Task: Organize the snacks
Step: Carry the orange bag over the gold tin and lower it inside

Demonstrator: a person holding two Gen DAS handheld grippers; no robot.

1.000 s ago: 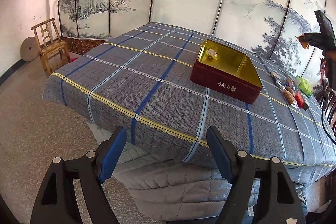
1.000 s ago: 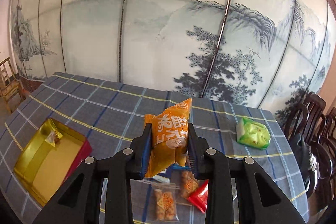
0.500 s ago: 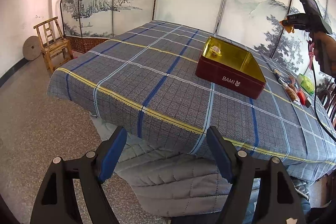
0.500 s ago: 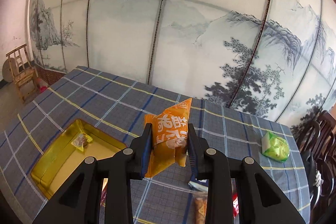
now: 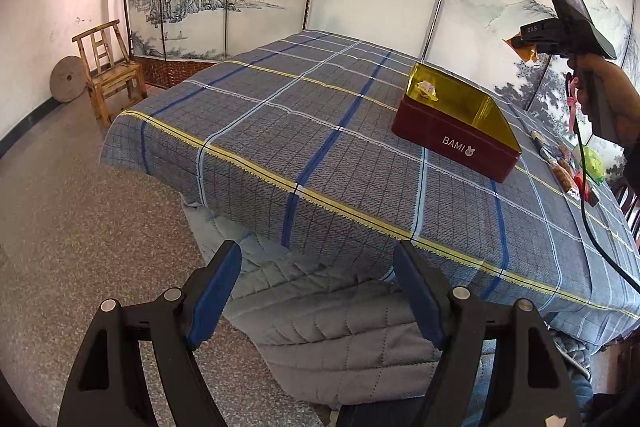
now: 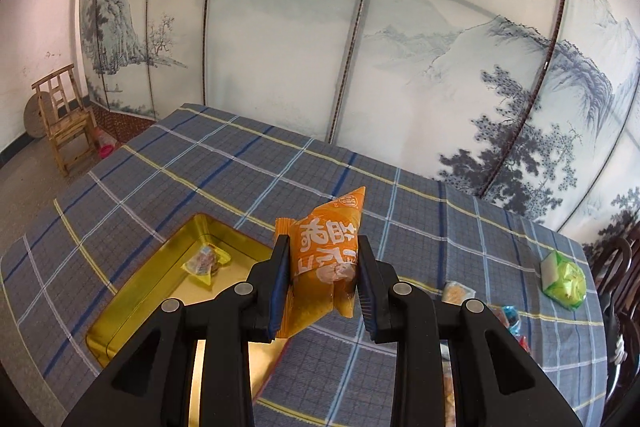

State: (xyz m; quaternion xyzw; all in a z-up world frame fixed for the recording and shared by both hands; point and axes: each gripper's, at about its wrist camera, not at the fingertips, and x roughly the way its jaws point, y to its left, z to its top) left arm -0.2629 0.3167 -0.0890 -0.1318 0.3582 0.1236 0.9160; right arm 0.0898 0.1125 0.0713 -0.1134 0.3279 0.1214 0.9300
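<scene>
One orange packet [image 6: 325, 263] between right tongs [image 6: 322, 287]

The tin [image 6: 132, 291] shines glossy gold metal inside, matt maroon outside. The orange snack packet [image 6: 326, 259] is crinkly, glossy plastic. The tablecloth [image 5: 280, 147] is woven matt cloth; the far-left chair [image 5: 110, 75] is rough wood.

The red tin [image 5: 456, 143] is showing "BAMI" in white beside a small rabbit mark on its side, at about two o'clock in the left wrist view, while the orange snack packet [image 6: 326, 263] is bearing white characters too distorted to read.
</scene>
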